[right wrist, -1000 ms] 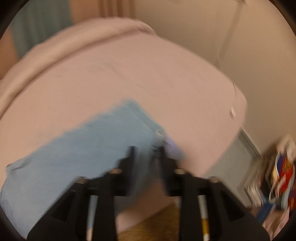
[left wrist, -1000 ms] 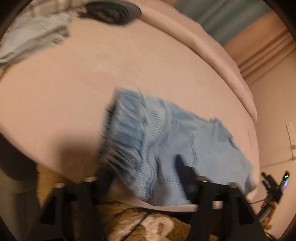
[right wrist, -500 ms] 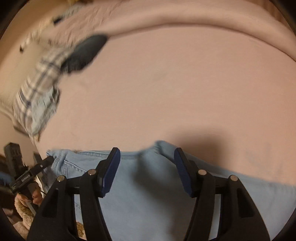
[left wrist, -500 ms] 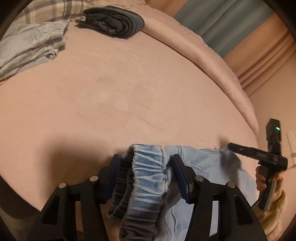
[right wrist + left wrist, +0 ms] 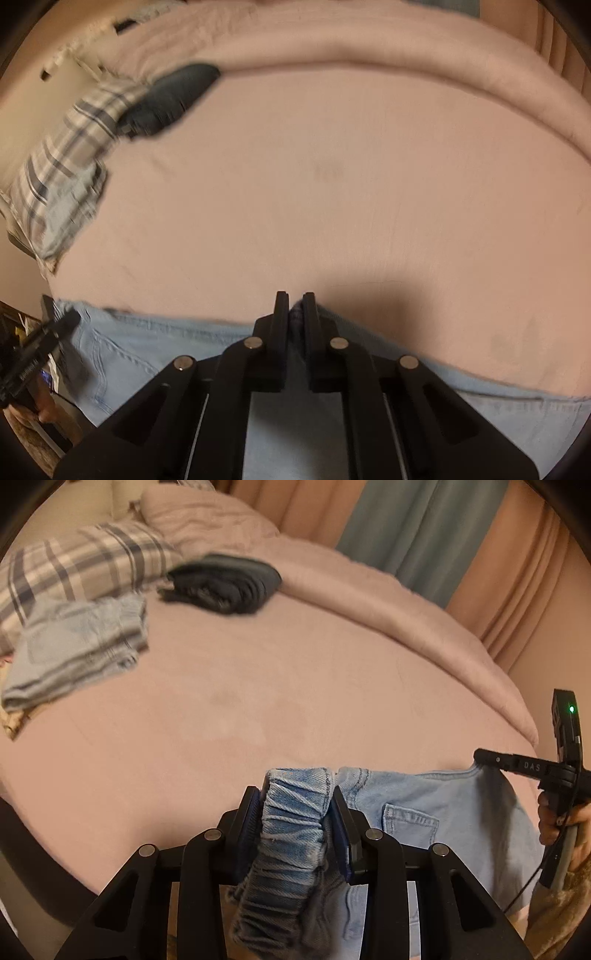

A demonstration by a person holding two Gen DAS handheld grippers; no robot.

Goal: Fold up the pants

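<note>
Light blue denim pants [image 5: 424, 812] hang at the near edge of a pink bed [image 5: 258, 686]. My left gripper [image 5: 295, 812] is shut on the bunched elastic waistband [image 5: 295, 812]. My right gripper [image 5: 295, 314] is shut on a fold of the pants' edge [image 5: 297, 317]; the pants [image 5: 147, 350] spread left and right of it along the bed edge. The right gripper [image 5: 495, 760] also shows at the far right of the left wrist view, at the pants' other corner. The left gripper [image 5: 59, 325] shows at the left edge of the right wrist view.
A folded dark garment [image 5: 225, 583] and folded light jeans [image 5: 81, 646] lie at the far left of the bed, next to a plaid pillow [image 5: 74, 565]. A rolled pink duvet [image 5: 369, 590] runs along the far side. Curtains [image 5: 406, 528] hang behind.
My right gripper has shut on the pants' edge; it was open half a second ago. Both grippers have lifted the pants toward the bed's near edge. The left grip is unchanged.
</note>
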